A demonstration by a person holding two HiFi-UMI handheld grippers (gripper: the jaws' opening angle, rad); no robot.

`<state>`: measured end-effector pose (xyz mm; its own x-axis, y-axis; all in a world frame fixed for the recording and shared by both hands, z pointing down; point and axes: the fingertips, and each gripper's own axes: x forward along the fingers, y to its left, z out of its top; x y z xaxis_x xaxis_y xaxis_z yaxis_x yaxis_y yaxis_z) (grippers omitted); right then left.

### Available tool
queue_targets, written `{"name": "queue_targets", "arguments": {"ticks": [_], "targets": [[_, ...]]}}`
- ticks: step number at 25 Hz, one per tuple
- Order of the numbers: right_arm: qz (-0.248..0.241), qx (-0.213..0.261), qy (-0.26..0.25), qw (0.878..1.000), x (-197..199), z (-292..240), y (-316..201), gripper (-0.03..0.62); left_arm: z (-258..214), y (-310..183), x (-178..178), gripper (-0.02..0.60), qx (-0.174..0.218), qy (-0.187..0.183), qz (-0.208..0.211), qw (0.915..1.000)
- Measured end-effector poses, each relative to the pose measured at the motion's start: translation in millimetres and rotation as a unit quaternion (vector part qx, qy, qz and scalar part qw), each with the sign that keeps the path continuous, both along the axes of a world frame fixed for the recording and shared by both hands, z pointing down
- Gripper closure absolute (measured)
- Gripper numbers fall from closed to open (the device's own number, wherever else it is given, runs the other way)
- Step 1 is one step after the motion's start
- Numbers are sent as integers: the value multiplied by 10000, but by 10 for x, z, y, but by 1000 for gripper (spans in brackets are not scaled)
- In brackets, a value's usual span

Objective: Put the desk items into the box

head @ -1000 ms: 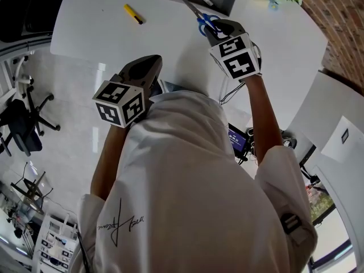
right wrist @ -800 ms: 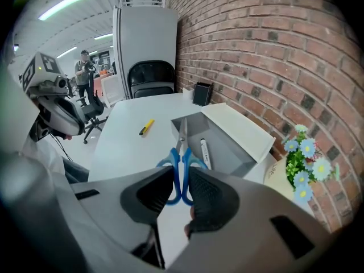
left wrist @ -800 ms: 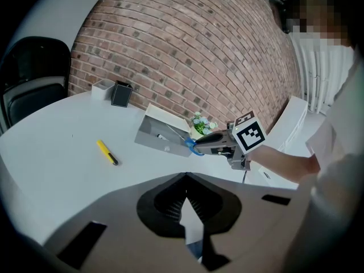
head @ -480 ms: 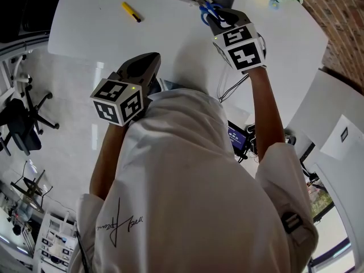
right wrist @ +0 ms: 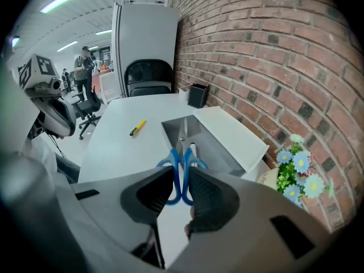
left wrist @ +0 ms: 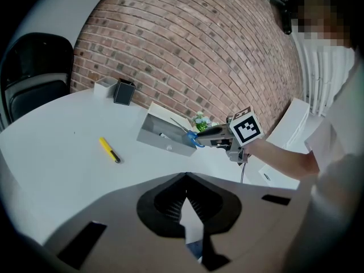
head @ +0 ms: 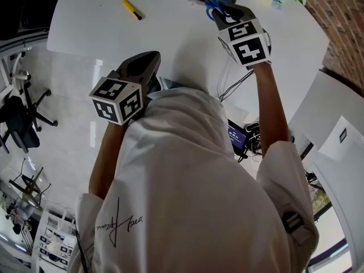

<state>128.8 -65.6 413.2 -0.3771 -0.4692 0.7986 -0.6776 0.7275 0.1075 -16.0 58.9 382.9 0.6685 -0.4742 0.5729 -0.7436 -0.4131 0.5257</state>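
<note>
The right gripper (right wrist: 181, 191) has its pads pressed on the two blue plastic handle loops of a pair of steel scissors (right wrist: 182, 152), held off the round white table (head: 170, 36). The blades point out over the open grey rectangular box (right wrist: 219, 152), which has a white lid folded back (a white marker with a black cap lies inside). A yellow utility knife (head: 132, 9) lies on the table, well apart from the box. The left gripper (left wrist: 185, 180) hangs near the table's edge, its fingertips drawn together with nothing between them.
</note>
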Motion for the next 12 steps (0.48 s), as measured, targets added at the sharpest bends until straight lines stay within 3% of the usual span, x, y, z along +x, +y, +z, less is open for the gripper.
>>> {"name": "queue_targets", "arguments": {"ticks": [12], "targets": [[-6,-17,98,10000,39,55,-185,491,41,-32,-24,577,-79,25,-30,10000]]}}
